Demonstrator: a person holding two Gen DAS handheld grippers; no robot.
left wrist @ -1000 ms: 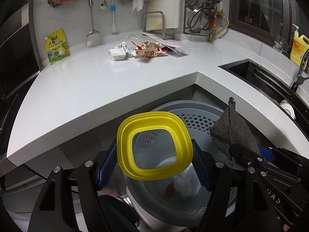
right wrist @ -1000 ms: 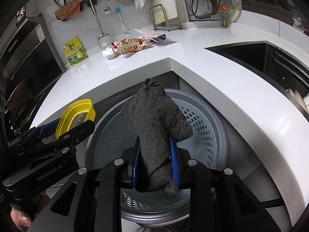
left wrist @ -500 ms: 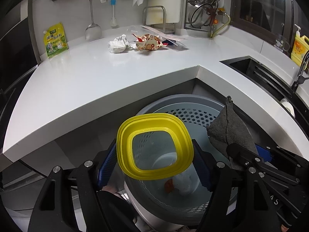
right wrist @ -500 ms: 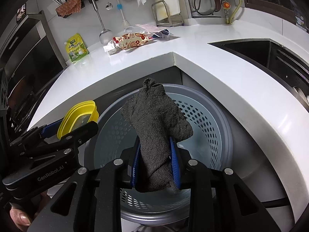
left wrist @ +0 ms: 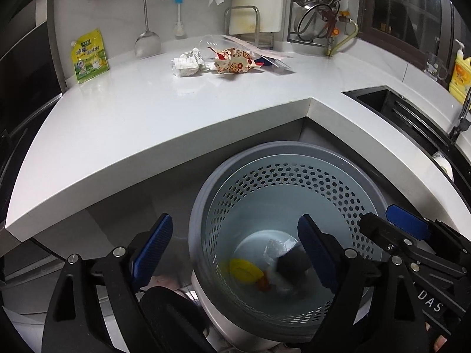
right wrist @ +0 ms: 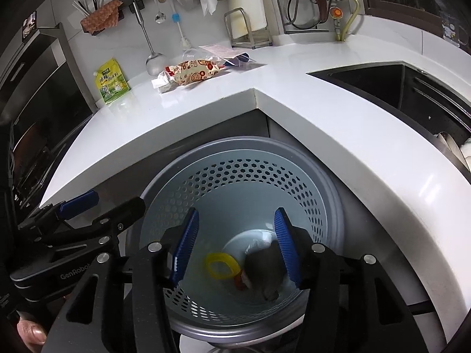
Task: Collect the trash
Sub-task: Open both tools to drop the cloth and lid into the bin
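**Trash lying in the bin, more on the worktop**

Left wrist view: the left hand-held gripper (left wrist: 235,250) is released, its blue pads wide apart with nothing between them, low in the frame above the perforated grey bin (left wrist: 282,176). At the bottom of the bin lie a yellow lid ring (left wrist: 244,270), a dark grey cloth (left wrist: 293,261), a clear crumpled wrapper (left wrist: 275,250) and a small red scrap (left wrist: 263,284), all close together. In the upper middle of the frame, on the white worktop (left wrist: 132,123), sit crumpled white paper (left wrist: 188,63) and a patterned snack bag (left wrist: 234,63), touching each other. The right hand-held gripper (left wrist: 391,229) enters at lower right.

Right wrist view: the right hand-held gripper (right wrist: 235,247), at the lower centre, is likewise released and empty over the bin (right wrist: 241,153). The yellow lid ring (right wrist: 222,266) and dark cloth (right wrist: 265,267) lie on the bin floor. The snack bag (right wrist: 194,73) rests on the worktop (right wrist: 338,108) in the upper middle, and the left hand-held gripper (right wrist: 97,209) shows at the left edge.
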